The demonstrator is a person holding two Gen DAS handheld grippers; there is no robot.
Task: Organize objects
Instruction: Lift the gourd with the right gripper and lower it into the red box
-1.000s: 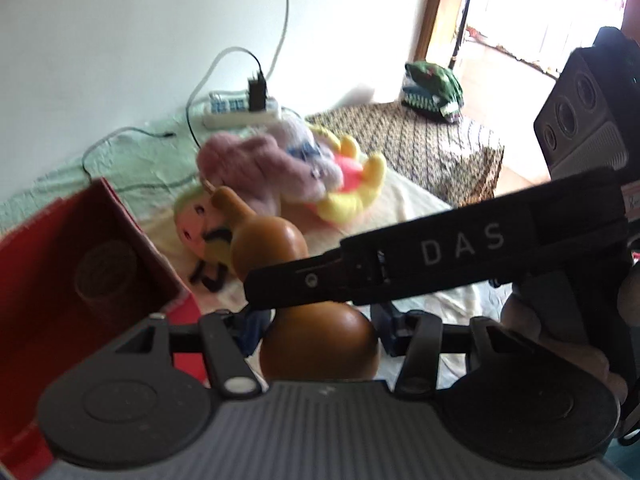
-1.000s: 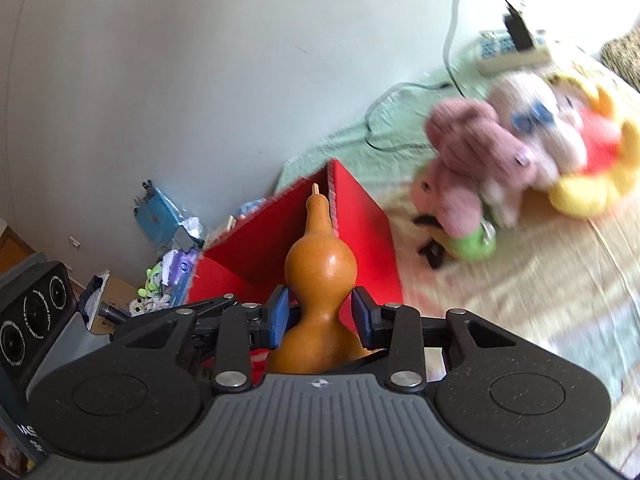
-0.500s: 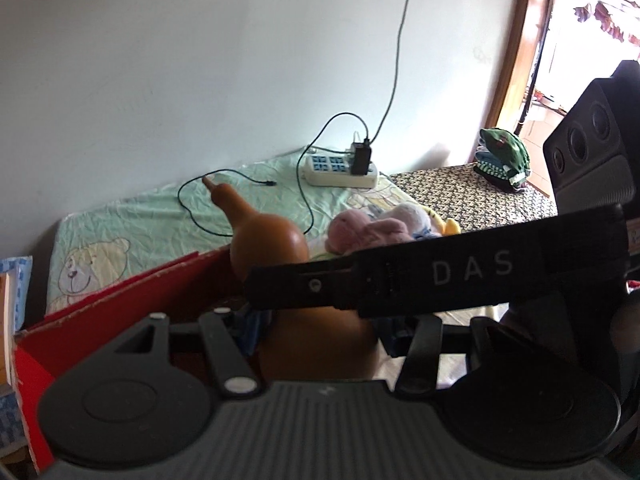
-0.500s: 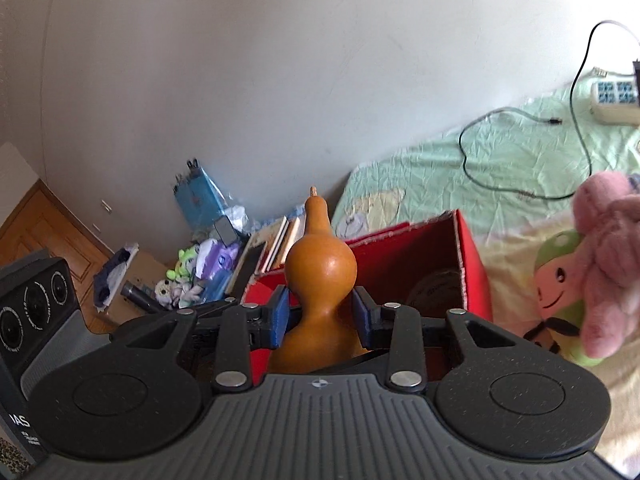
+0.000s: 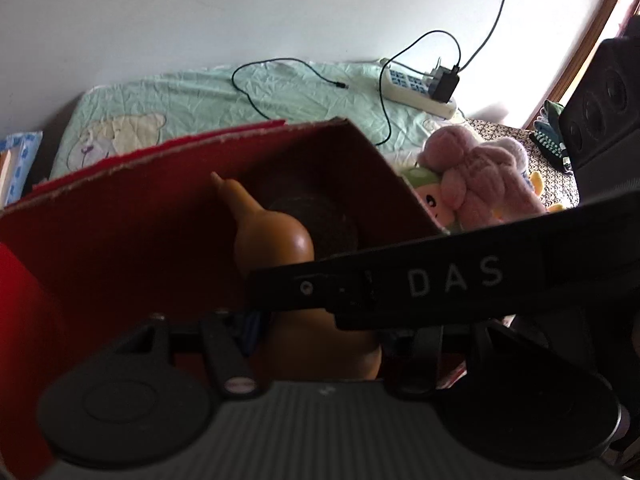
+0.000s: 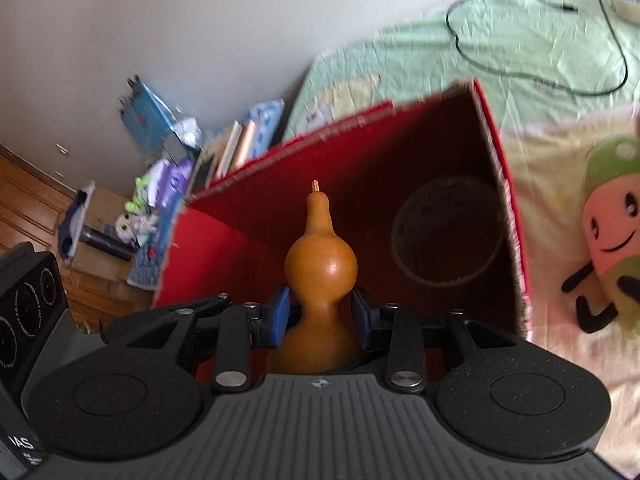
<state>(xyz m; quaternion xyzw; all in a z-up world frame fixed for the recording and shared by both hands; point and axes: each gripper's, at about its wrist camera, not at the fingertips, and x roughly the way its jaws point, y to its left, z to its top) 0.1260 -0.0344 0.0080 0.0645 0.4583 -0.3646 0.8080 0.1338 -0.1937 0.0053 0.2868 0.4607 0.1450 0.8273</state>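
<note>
Where one bed point(image 5: 304, 92) carries one red box point(image 6: 352, 184), a single ring-shaped roll point(image 6: 446, 232) lies inside, and one glossy brown gourd point(image 6: 320, 264), stem up, hangs over the opening, both grippers' jaws clamped on it: right point(image 6: 320, 316) at the waist, left point(image 5: 320, 344) lower.

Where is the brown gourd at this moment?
In the right wrist view the brown gourd stands upright at centre, clamped at its waist by the right hand-held gripper, over the open red box.
</note>
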